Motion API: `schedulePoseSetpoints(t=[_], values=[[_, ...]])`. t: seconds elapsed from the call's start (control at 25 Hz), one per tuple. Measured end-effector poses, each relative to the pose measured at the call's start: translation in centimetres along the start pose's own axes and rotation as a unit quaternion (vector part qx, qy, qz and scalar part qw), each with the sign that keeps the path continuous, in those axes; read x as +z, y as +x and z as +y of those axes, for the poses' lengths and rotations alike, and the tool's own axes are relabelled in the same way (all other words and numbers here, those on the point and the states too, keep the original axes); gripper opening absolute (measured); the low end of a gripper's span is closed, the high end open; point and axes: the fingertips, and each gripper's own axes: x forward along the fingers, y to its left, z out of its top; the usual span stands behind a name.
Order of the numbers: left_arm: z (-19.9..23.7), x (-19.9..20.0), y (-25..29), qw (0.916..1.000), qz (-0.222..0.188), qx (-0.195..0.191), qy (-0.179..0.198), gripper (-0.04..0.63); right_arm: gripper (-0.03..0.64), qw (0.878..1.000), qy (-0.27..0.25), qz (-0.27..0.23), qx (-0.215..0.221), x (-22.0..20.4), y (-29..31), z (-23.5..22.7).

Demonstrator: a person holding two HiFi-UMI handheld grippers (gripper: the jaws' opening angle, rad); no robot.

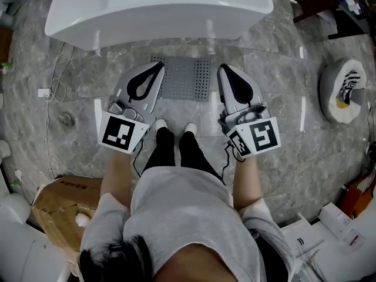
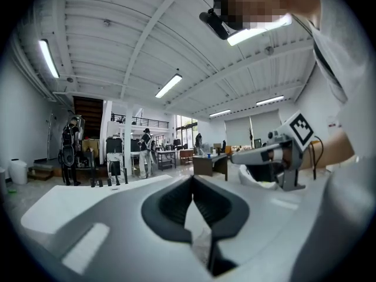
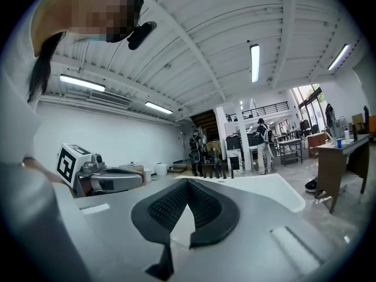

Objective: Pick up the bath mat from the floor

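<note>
The bath mat (image 1: 187, 78) is a grey perforated rectangle lying flat on the marble floor, just in front of the white bathtub (image 1: 158, 7). My left gripper (image 1: 160, 66) hovers over the mat's left edge and my right gripper (image 1: 223, 68) over its right edge, both well above the floor. Each has its dark jaws closed tip to tip with nothing between them, as the left gripper view (image 2: 192, 178) and the right gripper view (image 3: 187, 182) show. Both cameras look roughly level across the room, so neither shows the mat. The person's feet (image 1: 160, 124) stand just short of the mat.
A cardboard box (image 1: 61, 207) sits at the lower left. A round white object with a striped item (image 1: 343, 90) lies at the right. A cable and plug (image 1: 44, 93) trail on the floor at the left, near a floor drain (image 1: 66, 120). White boxes (image 1: 335, 222) crowd the lower right.
</note>
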Motion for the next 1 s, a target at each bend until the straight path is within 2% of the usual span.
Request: schedulePoseSetpoints(t=[0.36,1.0], values=[[1.8,-5.4,2.1,0.9988,0.034,-0.032,-0.017,0.0,0.001,0.999,0.018,0.025,-0.028,-4.6,2.9,-1.2],[3.9,-14.7,4.1,0.9955,0.08,-0.021,-0.045,0.0,0.002,0.996,0.044,0.067,-0.039,-13.5,5.3,-3.3]])
